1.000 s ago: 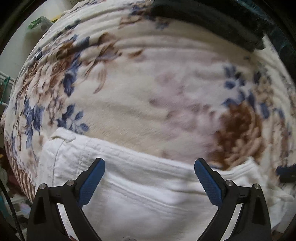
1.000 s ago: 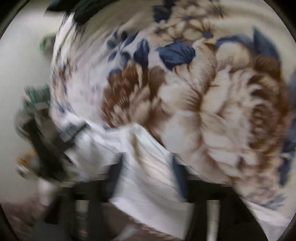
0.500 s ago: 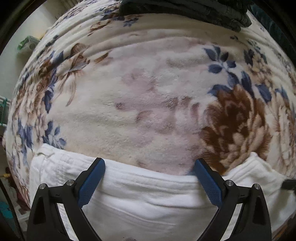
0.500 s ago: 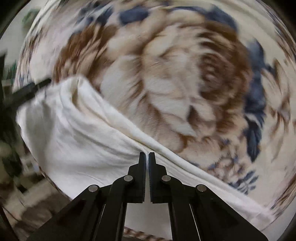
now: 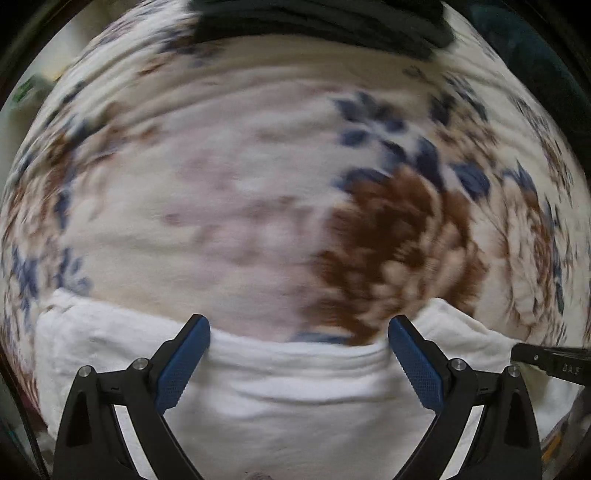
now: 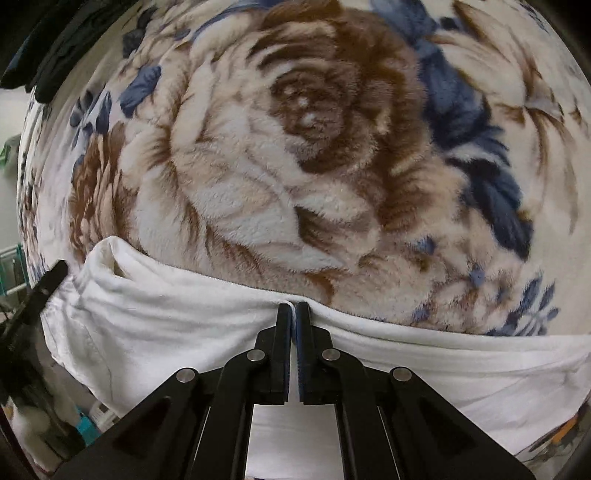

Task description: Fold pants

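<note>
The right tongs [image 6: 294, 306] are pinched tight on the folded upper edge of the white cotton pants [image 6: 155, 325], a thin ridge of cloth caught between the pads. The left tongs [image 5: 298, 328] stand wide, their blue pads either side of the same edge and gripping nothing.

The pants lie along the near edge of the bed, on a plush cream blanket printed with brown and blue flowers [image 6: 258, 177]; part of the cloth seems to hang over that edge. A pile of dark folded clothing [image 5: 321, 22] sits at the bed's far edge.

The pants look light, soft and limp, with doubled layers that may slide apart, so I would judge a hold on the thick edge or a seamed corner safest, both layers together.

The right wrist view is sharp and shows the pinch itself and an open rolled end of the pants at the left. The left wrist view is blurred, but it shows the open left tongs and, at its right margin, the tip of the right tongs [image 5: 546, 360] on the cloth.
</note>
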Demonstrator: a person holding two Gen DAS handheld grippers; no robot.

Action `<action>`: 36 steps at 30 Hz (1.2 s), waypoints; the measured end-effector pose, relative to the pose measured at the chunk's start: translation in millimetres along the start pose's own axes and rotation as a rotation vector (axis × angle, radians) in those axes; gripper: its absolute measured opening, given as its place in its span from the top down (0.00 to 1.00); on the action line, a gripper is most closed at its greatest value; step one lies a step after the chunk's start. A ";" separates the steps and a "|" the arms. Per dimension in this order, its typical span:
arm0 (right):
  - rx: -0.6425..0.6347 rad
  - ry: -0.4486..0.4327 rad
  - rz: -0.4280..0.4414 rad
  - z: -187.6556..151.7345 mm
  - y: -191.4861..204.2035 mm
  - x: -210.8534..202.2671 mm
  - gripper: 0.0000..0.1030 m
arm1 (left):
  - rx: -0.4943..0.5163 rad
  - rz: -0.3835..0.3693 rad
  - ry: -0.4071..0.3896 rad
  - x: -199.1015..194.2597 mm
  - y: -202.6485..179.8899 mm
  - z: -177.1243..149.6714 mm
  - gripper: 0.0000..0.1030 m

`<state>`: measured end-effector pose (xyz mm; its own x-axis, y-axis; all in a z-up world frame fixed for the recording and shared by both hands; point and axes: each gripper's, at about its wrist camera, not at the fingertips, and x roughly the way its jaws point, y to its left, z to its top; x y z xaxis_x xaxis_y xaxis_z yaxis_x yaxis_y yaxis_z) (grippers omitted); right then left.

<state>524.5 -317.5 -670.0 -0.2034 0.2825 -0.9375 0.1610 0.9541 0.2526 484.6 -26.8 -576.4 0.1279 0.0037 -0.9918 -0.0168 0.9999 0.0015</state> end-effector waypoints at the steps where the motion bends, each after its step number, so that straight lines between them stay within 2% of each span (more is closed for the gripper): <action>1: -0.001 -0.001 -0.001 -1.1 -1.3 -2.0 0.98 | 0.032 0.028 -0.004 6.6 -10.3 2.3 0.03; 3: 0.015 0.000 0.002 -0.1 -11.5 -7.9 0.98 | 0.077 0.112 0.018 28.9 -24.0 10.4 0.03; 4: 0.024 -0.001 0.001 -2.1 -12.0 -8.0 0.98 | 0.076 0.117 0.040 37.8 -27.7 15.9 0.02; 6: 0.041 0.001 0.008 -8.2 -15.9 -12.0 0.98 | 0.056 0.102 0.056 47.9 -24.9 21.4 0.00; 9: 0.036 0.001 -0.001 -11.5 -14.8 -6.1 0.97 | 0.059 0.099 0.048 39.4 -21.8 21.9 0.00; 11: 0.018 0.004 0.020 -15.5 -11.6 -6.0 0.89 | 0.039 0.081 0.027 23.3 -14.3 25.6 0.00; 12: 0.029 -0.003 0.052 -21.2 -15.3 -11.7 0.87 | 0.028 0.071 0.014 11.6 -14.8 17.2 0.00; 13: 0.044 -0.015 0.084 -24.5 -17.5 -16.7 0.75 | 0.020 0.058 -0.007 -0.5 -12.8 13.8 0.00; 14: 0.066 -0.041 0.121 -31.4 -24.3 -25.9 0.48 | 0.019 0.054 -0.029 -13.2 -15.1 11.2 0.00; 16: 0.118 -0.129 0.198 -51.7 -46.4 -49.6 0.19 | 0.038 0.047 -0.070 -38.5 -24.8 4.9 0.00; 19: 0.245 -0.269 0.296 -93.5 -99.7 -80.3 0.19 | 0.059 0.012 -0.099 -65.4 -45.5 -10.4 0.00; 21: 0.361 -0.345 0.312 -123.2 -148.8 -94.9 0.19 | 0.075 0.033 -0.117 -72.1 -62.3 -27.0 0.00; 25: 0.497 -0.390 0.204 -169.8 -241.8 -111.4 0.19 | 0.094 0.088 -0.115 -52.9 -89.5 -48.4 0.00; 29: 0.579 -0.434 0.074 -185.5 -327.7 -126.0 0.19 | 0.111 0.158 -0.112 -26.1 -111.5 -41.5 0.00; 32: 0.604 -0.475 0.005 -189.6 -372.4 -137.7 0.19 | 0.105 0.179 -0.075 -6.7 -118.9 -40.9 0.00; 36: 0.619 -0.435 0.025 -177.9 -414.1 -130.8 0.19 | 0.087 0.191 -0.058 2.6 -127.1 -44.9 0.00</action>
<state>312.5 -731.8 -609.4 0.1866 0.1160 -0.9756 0.6997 0.6814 0.2149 442.6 -154.6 -584.9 0.1870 0.1914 -0.9635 0.0392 0.9786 0.2020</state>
